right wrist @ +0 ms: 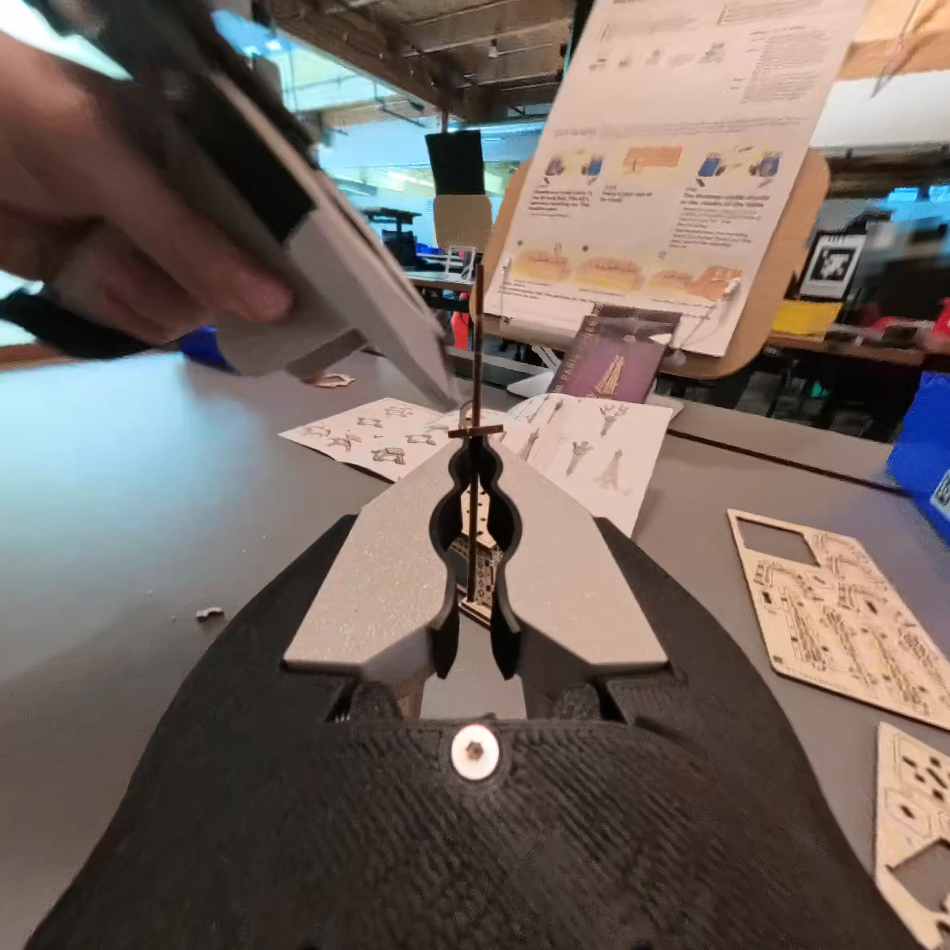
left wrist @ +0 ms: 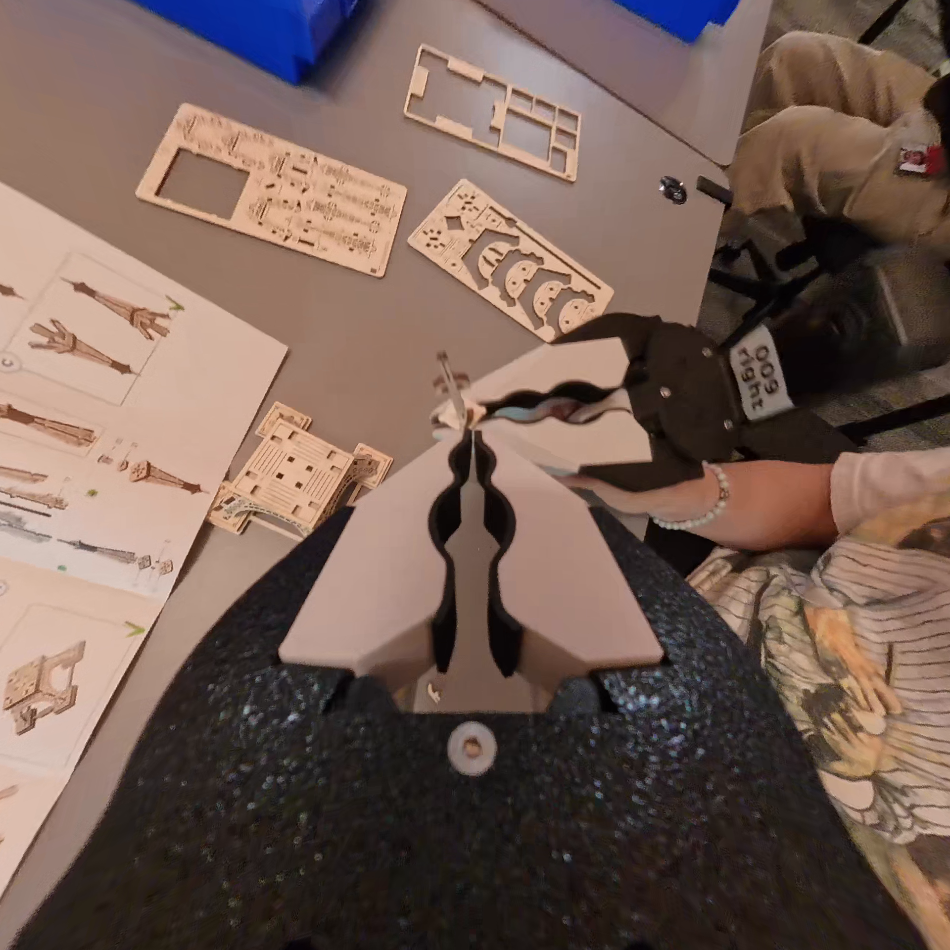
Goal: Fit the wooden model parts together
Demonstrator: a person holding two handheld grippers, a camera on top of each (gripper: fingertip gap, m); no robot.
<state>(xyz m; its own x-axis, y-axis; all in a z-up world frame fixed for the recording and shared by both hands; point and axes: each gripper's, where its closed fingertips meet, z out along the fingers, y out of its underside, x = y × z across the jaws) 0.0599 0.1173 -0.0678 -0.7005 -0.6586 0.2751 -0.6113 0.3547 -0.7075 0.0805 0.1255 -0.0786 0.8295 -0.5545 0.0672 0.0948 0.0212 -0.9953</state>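
spire piece (right wrist: 478,360), clamped in right gripper (right wrist: 474,446)

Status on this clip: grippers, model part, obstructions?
Right gripper shut on spire piece. Left gripper shut, tips at the spire. Nothing in the way.

Pale laser-cut wood sheets (left wrist: 272,190) lie on a smooth, matt grey table (left wrist: 334,329). Gripper (right wrist: 474,447) fingers are grainy grey plastic on a rough black body. Paper instructions (left wrist: 77,411) look matt.
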